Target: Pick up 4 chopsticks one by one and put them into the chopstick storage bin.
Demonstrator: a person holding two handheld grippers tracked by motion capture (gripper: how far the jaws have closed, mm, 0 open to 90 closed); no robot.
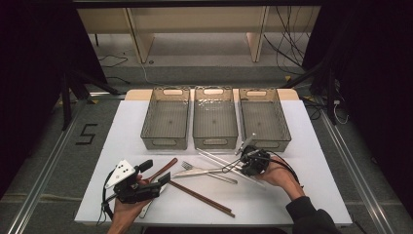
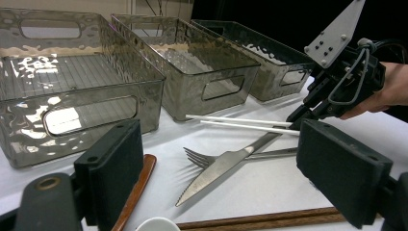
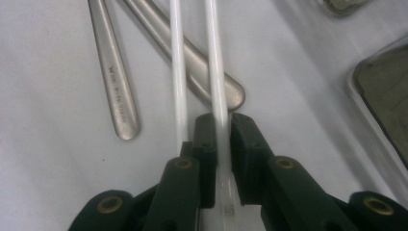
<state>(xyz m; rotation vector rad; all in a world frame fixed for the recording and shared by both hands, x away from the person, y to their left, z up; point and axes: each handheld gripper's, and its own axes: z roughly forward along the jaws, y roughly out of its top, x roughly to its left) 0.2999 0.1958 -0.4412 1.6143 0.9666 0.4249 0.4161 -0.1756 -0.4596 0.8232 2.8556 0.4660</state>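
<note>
Nearest the front edge of the table (image 1: 302,204), the left gripper (image 1: 153,178) rests low with its jaws spread wide and nothing between them; it sits over the handle end of a brown wooden spoon (image 2: 137,185), with a pair of brown chopsticks (image 1: 202,197) running off toward the front right. It is best kept idle there, clear of the other hand's path. Toward the middle of the table lie a knife (image 2: 219,168) and a fork (image 2: 231,156), crossing each other, and across their handles the two white chopsticks (image 3: 178,62). The right gripper (image 3: 219,139) has its jaws drawn in on one white chopstick (image 3: 216,62) near its end, while the second one lies just outside the left pad, touching or nearly so; the close view is too soft to tell which. To do this pick well, I would judge that the lift should go straight up and slowly, so the neighbouring stick is not dragged along and the steel handles beneath are not stirred. A grip so near the end will likely let the long stick droop, so it is wise to keep it level during the carry. Along the far edge stand three clear bins (image 1: 215,119), all apparently empty, the right one (image 1: 264,117) closest to the working hand.
</note>
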